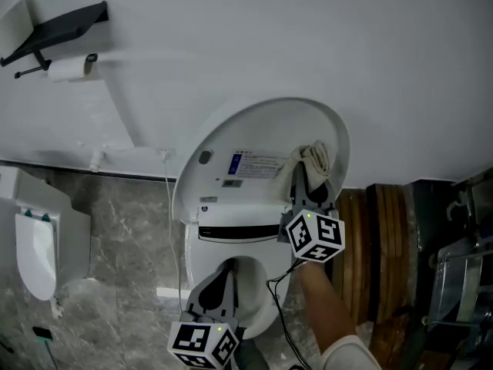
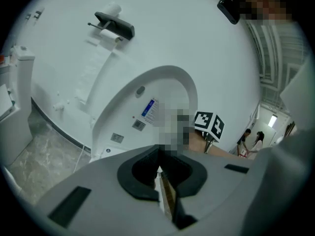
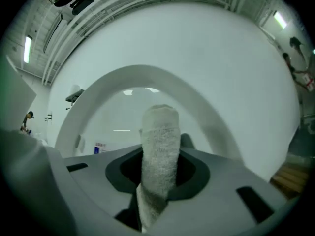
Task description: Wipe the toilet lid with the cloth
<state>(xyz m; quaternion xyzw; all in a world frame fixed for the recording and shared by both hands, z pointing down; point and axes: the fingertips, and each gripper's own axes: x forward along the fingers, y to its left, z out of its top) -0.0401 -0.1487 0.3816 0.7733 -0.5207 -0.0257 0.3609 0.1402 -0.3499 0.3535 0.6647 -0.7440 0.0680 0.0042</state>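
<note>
The wall (image 1: 308, 37) is plain, smooth white, and the floor (image 1: 123, 230) below it is grey, veined, stone-like tile. High on the left a flat black shelf (image 1: 62, 28) juts out, with a toilet paper roll (image 1: 71, 68) just beneath it. At the right edge stand curved brown wooden slats (image 1: 377, 237).

The toilet lid (image 1: 262, 129) is a broad, glossy white oval, raised upright against the wall. Its inner face carries a small rectangular label (image 1: 254, 164) with a blue patch. Below it a narrow dark strip runs across the back of the rounded white seat (image 1: 273, 299).

The cloth (image 1: 314, 159) is off-white terry with a coarse, nubby pile, bunched into a thick roll. The right gripper (image 1: 310, 177) has its dark jaws clenched on it. The roll's rounded end stands out past the jaw tips and appears to meet the upper right part of the lid's inner face. In the right gripper view the cloth (image 3: 160, 146) fills the gap between the jaws, with the lid's arched rim (image 3: 98, 102) behind it.

The left gripper (image 1: 226, 268) hangs lower, over the seat. In its own view the jaws of the left gripper (image 2: 160, 173) are pressed together with nothing between them.
</note>
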